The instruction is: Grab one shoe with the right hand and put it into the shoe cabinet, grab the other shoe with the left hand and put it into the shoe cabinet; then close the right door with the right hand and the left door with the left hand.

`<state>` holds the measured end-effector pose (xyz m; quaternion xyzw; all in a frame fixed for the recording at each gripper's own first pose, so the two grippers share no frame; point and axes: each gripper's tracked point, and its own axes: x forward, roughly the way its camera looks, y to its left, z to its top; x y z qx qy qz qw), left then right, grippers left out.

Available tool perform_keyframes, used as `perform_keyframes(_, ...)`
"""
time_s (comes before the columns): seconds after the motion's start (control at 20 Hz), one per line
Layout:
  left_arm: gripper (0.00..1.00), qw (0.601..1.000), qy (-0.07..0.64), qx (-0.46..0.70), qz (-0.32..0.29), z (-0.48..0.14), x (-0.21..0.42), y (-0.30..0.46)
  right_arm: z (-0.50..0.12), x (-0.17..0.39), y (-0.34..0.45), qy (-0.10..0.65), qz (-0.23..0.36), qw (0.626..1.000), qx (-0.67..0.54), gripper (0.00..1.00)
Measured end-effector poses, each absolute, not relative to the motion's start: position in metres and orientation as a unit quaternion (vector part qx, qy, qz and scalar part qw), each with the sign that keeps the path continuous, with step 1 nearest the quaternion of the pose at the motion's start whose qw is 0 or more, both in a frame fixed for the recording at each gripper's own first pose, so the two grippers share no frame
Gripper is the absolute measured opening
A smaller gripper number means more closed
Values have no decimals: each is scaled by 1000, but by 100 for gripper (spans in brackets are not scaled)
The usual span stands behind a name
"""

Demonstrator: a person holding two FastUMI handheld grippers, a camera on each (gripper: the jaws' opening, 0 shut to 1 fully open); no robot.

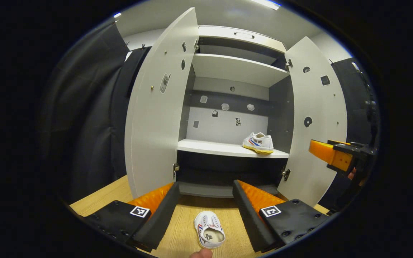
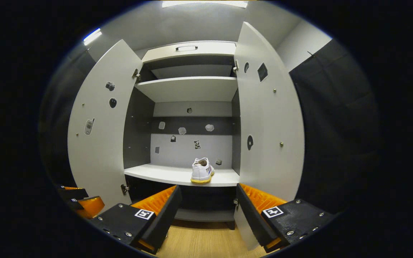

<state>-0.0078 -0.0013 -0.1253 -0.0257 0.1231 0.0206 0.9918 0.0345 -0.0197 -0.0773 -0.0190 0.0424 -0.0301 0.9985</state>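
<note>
Shoe cabinet (image 1: pixel 228 68), both doors swung wide; one shoe (image 1: pixel 258 142) already on the middle shelf (image 1: pixel 210 147), right-of-centre in left gripper view, sole down, close to the cabinet's right wall. Same shoe sits centre frame in right gripper view (image 2: pixel 202 171), heel toward the camera. So the right-hand half of the shoe job looks done.

Second shoe (image 1: pixel 209 229) lies on the wood floor (image 1: pixel 109 195), bottom centre of left gripper view, opening up, toe pointing toward the cabinet.

Left gripper (image 1: pixel 206 206): released, jaws spread wide w/ the floor shoe between and below them, not touching. Prob. lined up over it so the fingers can drop either side of the shoe body. Fingertip of the holding hand peeks at bottom edge.

Right gripper (image 2: pixel 206 211): released, empty, fingers apart, aimed at the shelf shoe from in front of the cabinet. Also seen at right edge of left gripper view (image 1: pixel 330 154), beside the right door (image 1: pixel 314 118); parked there, likely to keep clear of the left hand's reach.

Left door (image 1: pixel 156 107) stands open at left of frame.

Est. stage: approach for grab no. 2. Next needs descent + squeeze across the shoe's sides. Doors not yet closed.
</note>
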Motion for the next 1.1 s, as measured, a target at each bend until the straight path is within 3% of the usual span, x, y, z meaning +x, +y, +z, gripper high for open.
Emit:
perform_keyframes(0.2,99,979,201,-40,-25,-175,0,-9,-86,5,-25,38,-40,998,-29,94)
perform_keyframes(0.6,97,915,401,-34,-25,-347,-28,2,-90,-11,-45,41,-59,997,-28,94)
perform_keyframes(0.8,98,902,432,-11,-10,-393,-21,15,-89,-12,-54,40,-74,996,-27,94)
perform_keyframes(1.1,98,911,413,9,-3,-435,25,26,-85,-11,-69,36,-102,994,-27,94)
